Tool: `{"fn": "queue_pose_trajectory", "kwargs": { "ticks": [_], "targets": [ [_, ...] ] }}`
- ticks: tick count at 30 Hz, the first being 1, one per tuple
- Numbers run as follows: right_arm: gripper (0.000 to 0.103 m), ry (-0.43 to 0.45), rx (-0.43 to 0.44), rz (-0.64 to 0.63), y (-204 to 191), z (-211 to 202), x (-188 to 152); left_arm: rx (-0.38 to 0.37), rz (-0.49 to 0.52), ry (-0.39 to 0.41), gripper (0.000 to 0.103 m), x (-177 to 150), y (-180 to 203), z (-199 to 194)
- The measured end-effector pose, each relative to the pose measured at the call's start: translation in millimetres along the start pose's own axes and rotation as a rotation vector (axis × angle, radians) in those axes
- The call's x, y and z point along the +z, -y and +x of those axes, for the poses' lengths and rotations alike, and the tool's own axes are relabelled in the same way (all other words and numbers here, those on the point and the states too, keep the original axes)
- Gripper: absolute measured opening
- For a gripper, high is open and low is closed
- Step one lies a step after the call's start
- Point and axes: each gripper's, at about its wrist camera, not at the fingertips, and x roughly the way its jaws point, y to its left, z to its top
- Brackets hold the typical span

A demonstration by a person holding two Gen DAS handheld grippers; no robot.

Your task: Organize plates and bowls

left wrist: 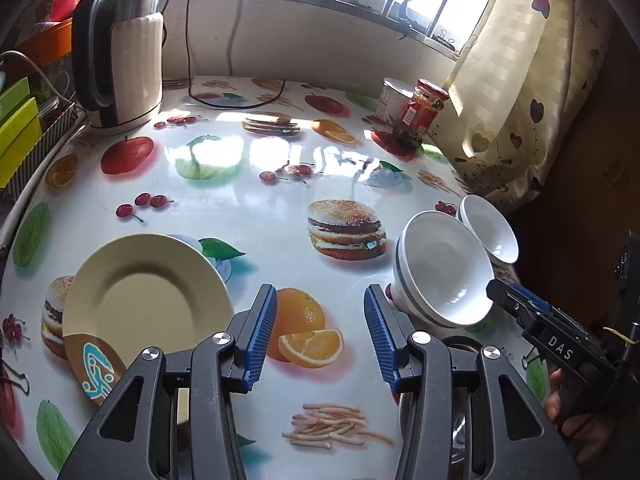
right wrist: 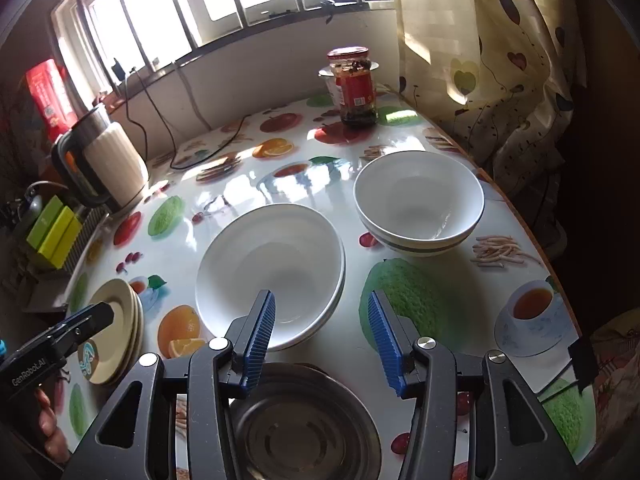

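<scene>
A stack of cream plates [left wrist: 148,300] lies on the table at the left; it also shows in the right wrist view [right wrist: 120,320]. A stack of wide white bowls [right wrist: 272,268] sits mid-table, also in the left wrist view [left wrist: 444,268]. A smaller white bowl stack [right wrist: 420,204] stands to its right, also in the left wrist view [left wrist: 488,232]. A steel bowl [right wrist: 304,424] lies under my right gripper [right wrist: 320,340], which is open and empty above the wide bowls' near rim. My left gripper [left wrist: 320,336] is open and empty beside the plates.
A kettle [left wrist: 120,52] with cables stands at the back left. A red-lidded jar [right wrist: 356,88] and a white tub [left wrist: 394,98] stand at the back right. A curtain [right wrist: 500,60] hangs past the table's right edge. Green boxes [left wrist: 16,136] sit at the left.
</scene>
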Motion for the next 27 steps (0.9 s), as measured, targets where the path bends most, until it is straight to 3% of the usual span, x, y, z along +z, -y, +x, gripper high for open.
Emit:
{"fn": "queue_pose_trajectory", "kwargs": {
  "ticks": [9,13,20,27],
  "targets": [
    [0.048,-0.008,-0.016,-0.036,6.1,18.1,6.6,-0.038,0.055,-0.057,0.047,9.9,28.6,35.5],
    [0.048,-0.003,-0.019,-0.056,5.7,23.0,10.8,-0.017,0.086,-0.049,0.047,15.2,38.2,41.8],
    [0.037,-0.024,-0.010,-0.066,5.2,32.9,14.5,-0.021,0.126,-0.071,0.046,18.7,52.9,52.5],
    [0.025,-0.038,0.001,-0.072,3.4,38.6,14.4,-0.012,0.145,-0.089,0.032,18.6,58.7,62.3]
  ]
}}
